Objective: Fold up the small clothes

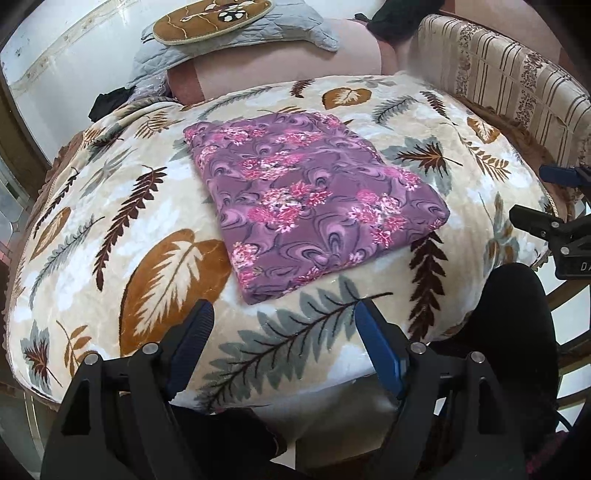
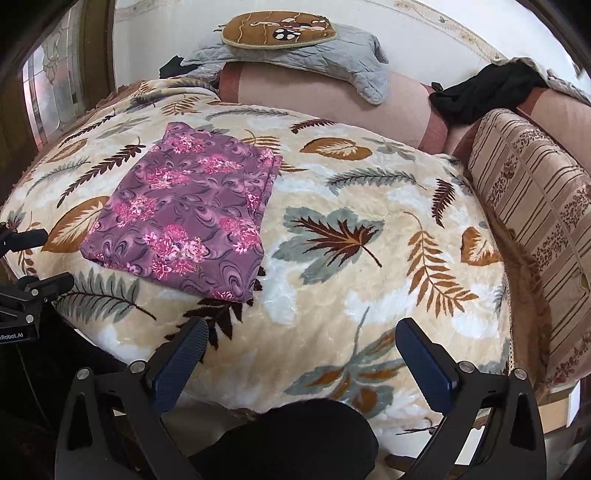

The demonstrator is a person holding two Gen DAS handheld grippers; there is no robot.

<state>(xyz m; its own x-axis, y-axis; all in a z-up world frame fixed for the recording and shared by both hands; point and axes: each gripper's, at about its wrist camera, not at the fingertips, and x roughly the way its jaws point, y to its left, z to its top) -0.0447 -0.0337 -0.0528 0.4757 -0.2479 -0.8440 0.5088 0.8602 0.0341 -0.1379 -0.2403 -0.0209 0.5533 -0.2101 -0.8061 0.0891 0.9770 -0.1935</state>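
A purple garment with pink flowers (image 1: 306,199) lies folded into a flat rectangle on the leaf-patterned blanket (image 1: 122,206). It also shows in the right wrist view (image 2: 184,218), left of centre. My left gripper (image 1: 284,314) is open and empty, held just short of the garment's near edge. My right gripper (image 2: 303,328) is open and empty, over the blanket (image 2: 369,258) to the right of the garment's near corner. Each gripper shows at the edge of the other's view, the right one (image 1: 554,199) and the left one (image 2: 40,258).
A pink bolster (image 2: 332,96) with a grey quilted cloth (image 2: 332,55) and a brown oval cushion (image 2: 279,29) lies at the far side. A striped cushion (image 2: 532,206) stands at the right. A black cloth (image 2: 484,92) lies on the bolster. My dark-clad knees (image 2: 295,435) are below the grippers.
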